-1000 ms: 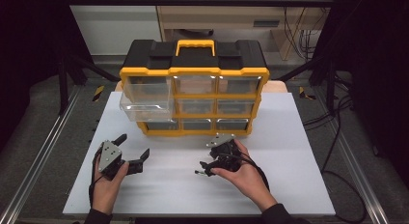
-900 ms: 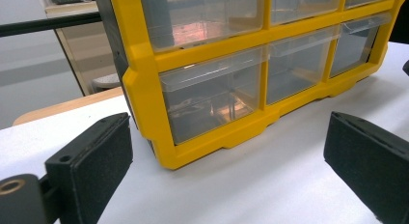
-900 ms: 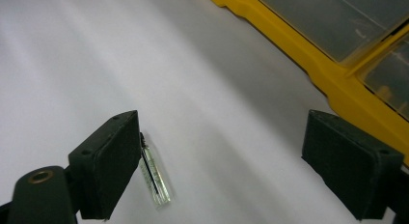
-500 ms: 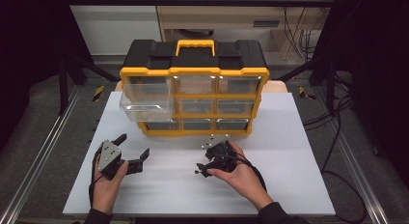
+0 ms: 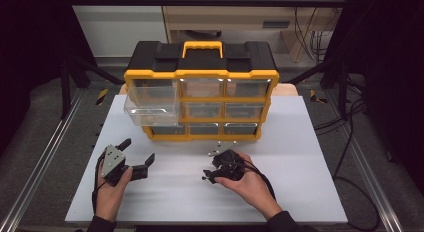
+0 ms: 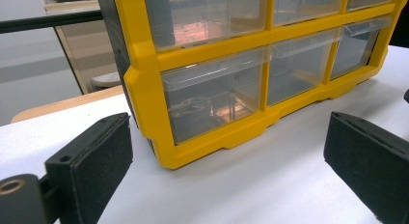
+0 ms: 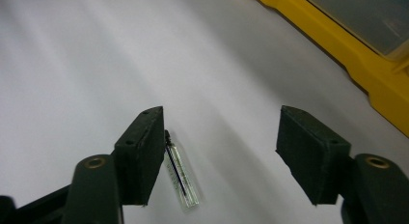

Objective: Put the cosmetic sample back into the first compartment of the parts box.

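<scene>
Leftmost, the left gripper (image 5: 134,158) rests low on the white table (image 5: 310,142), held in the left hand (image 5: 111,189), jaws spread wide with nothing between them; the grey three-cornered plate sits on its top. In the left gripper view both black pads (image 6: 91,168) stand far apart at the frame's bottom corners, the right one cut off by the edge. Ahead of them stands the yellow-and-black organizer (image 5: 200,89), a cabinet of clear drawers with a yellow handle (image 5: 202,46) on top. One drawer (image 5: 150,111) on its left column is pulled partway out; its contents cannot be made out. Through the clear drawer fronts (image 6: 212,96) in the left gripper view only dim, blurred shapes and reflections show. Right of centre, the right gripper (image 5: 212,164) lies under the right hand (image 5: 247,182), near the organizer's front; the hand hides much of its body in the high view, and a few small pale bits just in front of the organizer are too small to identify. The right gripper view is clearer: jaws wide apart, pointing down at the table, and a small clear tube (image 7: 182,173) with a thin dark rod inside lies flat on the surface, just beside the inner face of the left pad (image 7: 142,154). Whether pad and tube touch cannot be told. The organizer's yellow base crosses the upper right corner, cut off.
</scene>
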Motion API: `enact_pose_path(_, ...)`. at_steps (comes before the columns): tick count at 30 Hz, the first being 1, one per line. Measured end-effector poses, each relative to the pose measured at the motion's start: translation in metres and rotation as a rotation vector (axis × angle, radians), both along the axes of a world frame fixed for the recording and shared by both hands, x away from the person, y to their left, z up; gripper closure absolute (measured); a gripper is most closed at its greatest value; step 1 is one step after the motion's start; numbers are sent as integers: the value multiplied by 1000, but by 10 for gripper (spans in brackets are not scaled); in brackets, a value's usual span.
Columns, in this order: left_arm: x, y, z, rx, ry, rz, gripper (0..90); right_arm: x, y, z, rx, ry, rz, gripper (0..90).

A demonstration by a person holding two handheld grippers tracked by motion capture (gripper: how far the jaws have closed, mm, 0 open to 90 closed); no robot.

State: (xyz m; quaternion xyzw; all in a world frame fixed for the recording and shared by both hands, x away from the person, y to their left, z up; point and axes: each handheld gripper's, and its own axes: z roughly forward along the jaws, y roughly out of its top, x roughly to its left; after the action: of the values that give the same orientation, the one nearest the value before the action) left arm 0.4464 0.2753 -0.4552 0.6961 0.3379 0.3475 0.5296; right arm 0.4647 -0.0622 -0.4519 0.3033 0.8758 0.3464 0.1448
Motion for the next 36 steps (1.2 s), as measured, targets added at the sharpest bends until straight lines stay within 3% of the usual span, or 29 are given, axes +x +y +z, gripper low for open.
enact_pose_path(9, 1, 0, 0, 0, 3, 1, 30, 0, 3, -4, 25, 34, 52, 502)
enact_pose_path(19, 2, 0, -1, -1, 12, 4, 30, -7, 2, -17, -5, 81, 94, 603)
enact_pose_path(36, 2, 1, -2, 0, 15, 7, 30, -12, 4, -25, -36, 80, 126, 762)
